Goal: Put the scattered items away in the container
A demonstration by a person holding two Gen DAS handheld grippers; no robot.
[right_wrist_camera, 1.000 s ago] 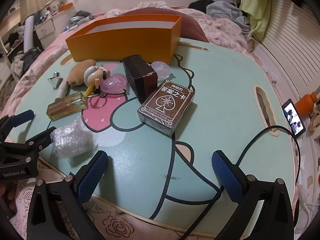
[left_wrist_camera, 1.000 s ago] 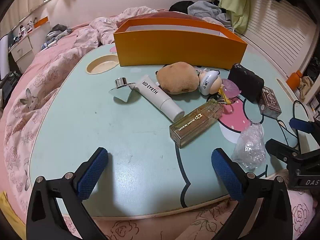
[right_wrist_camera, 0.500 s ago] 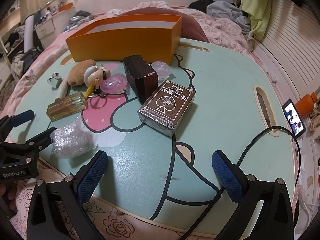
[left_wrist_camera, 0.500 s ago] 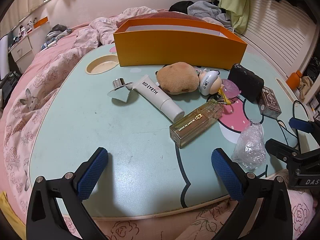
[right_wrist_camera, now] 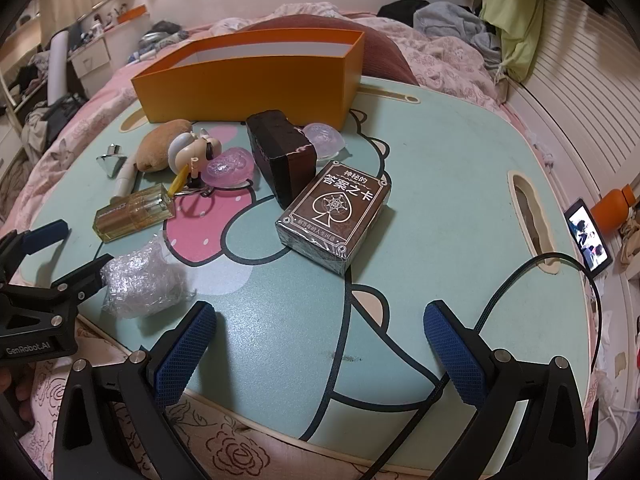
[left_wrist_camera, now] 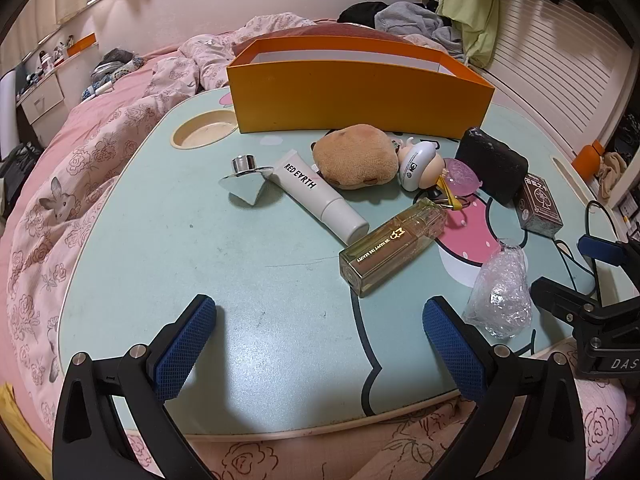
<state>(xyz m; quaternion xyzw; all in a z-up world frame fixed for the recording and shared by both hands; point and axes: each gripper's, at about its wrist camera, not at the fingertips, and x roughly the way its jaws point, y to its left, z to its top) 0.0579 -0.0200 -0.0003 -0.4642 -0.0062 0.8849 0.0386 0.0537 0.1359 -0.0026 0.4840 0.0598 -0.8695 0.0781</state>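
While nothing has yet been lifted, every scattered item is seen lying on the mint-green table (left_wrist_camera: 160, 240) in front of the orange container (left_wrist_camera: 360, 96), which stands at the far edge with its top open. Trouble could be expected from the crowding: the perfume bottle (left_wrist_camera: 394, 246) lies just beside the white tube (left_wrist_camera: 320, 196), and the keyring figure (left_wrist_camera: 420, 160) is tucked against the plush toy (left_wrist_camera: 354, 158) and the pink jelly piece (left_wrist_camera: 464, 176), so a neighbour could be nudged or dragged along if one is reached for carelessly. The glass bottle could well slip from the pads if gripped across its smooth sides. The crumpled plastic wrap (right_wrist_camera: 140, 284) sits near the table's front edge and might be brushed off onto the bedding. The card box (right_wrist_camera: 336, 216) leans against the dark block (right_wrist_camera: 284, 156), which could be toppled.

The left gripper (left_wrist_camera: 320, 336) is held wide apart, nothing between its blue pads, hovering over bare table. The right gripper (right_wrist_camera: 320, 340) is likewise spread fully, empty, touching nothing, with a black cable (right_wrist_camera: 500, 300) trailing close by its right finger.
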